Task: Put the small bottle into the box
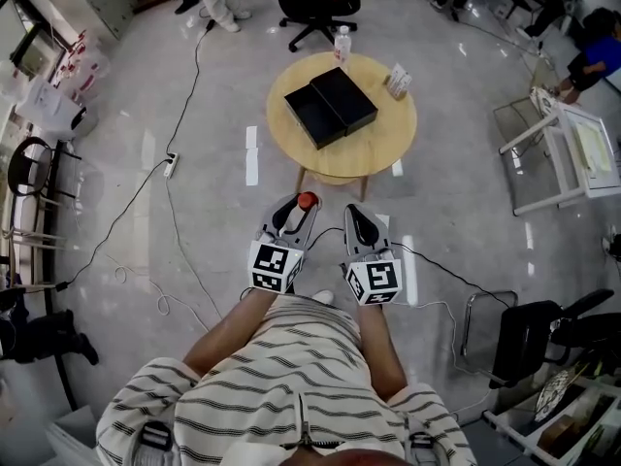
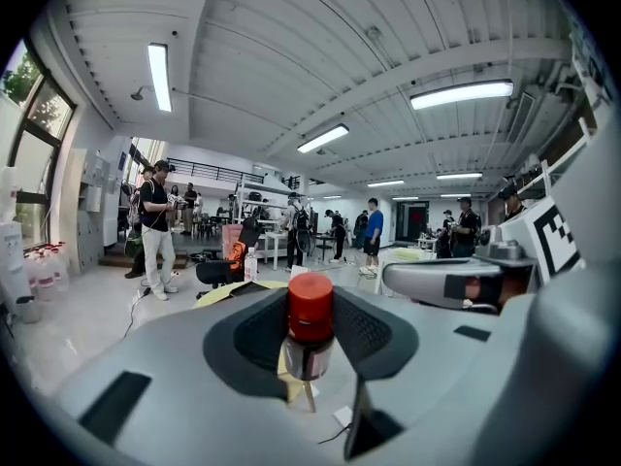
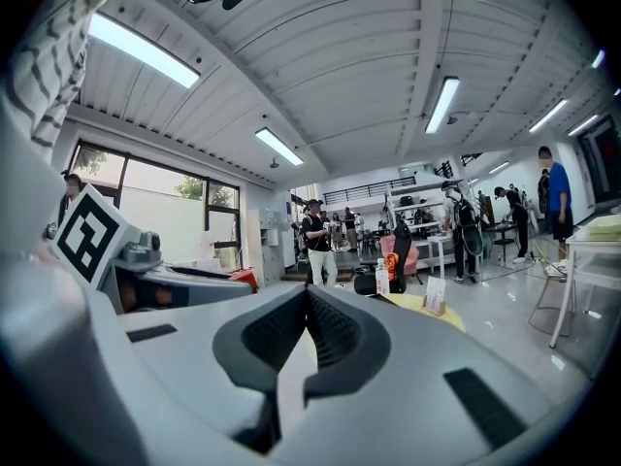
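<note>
Floor point(image 1: 116, 192): pale grey, polished, glossy with reflections. White tape strips point(image 1: 251, 153) and a white power strip point(image 1: 172, 165) lie on it ahead and to the left of the fingers point(image 1: 361, 227). Desk point(image 1: 388, 134): round, light wood top on wooden legs, straight ahead of the fingers. Office chair point(image 1: 315, 3): black, on castors, beyond the desk. White frame table point(image 1: 572, 153): far to the right of the fingers. Second black chair point(image 1: 529, 338): behind and to the right. Ceiling point(image 2: 291, 56): white ribbed panels crossed by beams, with long strip lights point(image 2: 160, 76), lit. Windows point(image 2: 27, 163): tall, dark-framed, on the left wall, daylight and foliage outside.
</note>
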`<move>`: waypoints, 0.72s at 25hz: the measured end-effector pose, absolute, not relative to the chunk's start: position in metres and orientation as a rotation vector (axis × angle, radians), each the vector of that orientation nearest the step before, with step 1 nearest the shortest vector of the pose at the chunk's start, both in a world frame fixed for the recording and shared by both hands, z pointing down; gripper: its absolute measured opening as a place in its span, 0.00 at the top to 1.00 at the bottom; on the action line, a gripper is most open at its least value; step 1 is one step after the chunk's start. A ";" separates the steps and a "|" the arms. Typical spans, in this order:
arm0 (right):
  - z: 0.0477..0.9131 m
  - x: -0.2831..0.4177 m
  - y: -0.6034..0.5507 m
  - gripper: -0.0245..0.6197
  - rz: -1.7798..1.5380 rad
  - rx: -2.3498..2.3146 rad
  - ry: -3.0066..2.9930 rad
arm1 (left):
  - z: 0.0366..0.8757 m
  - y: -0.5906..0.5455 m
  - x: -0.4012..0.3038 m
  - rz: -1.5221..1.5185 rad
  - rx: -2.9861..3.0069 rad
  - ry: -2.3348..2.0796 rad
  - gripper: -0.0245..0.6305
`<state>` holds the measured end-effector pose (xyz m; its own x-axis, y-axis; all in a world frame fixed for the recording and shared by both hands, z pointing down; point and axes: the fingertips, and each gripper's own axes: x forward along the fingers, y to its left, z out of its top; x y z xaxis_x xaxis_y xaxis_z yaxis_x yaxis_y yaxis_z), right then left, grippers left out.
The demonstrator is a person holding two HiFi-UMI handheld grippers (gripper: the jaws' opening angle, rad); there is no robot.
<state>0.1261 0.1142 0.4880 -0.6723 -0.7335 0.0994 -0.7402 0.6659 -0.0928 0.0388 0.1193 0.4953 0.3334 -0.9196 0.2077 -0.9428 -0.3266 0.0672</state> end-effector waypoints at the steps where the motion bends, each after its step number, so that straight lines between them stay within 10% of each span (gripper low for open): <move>1: 0.487 0.123 0.108 0.95 0.190 1.245 -2.819 | 0.496 0.113 0.037 0.196 2.415 -1.708 0.74; 18: 0.478 0.040 -0.027 0.95 0.190 1.342 -2.753 | 0.488 -0.030 -0.044 0.207 2.479 -1.614 0.74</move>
<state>0.0401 -0.0266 0.4777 -0.6153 -0.7792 0.1193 -0.7882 0.6103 -0.0792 -0.0440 -0.0298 0.4877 0.4022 -0.8908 0.2116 -0.9153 -0.3963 0.0713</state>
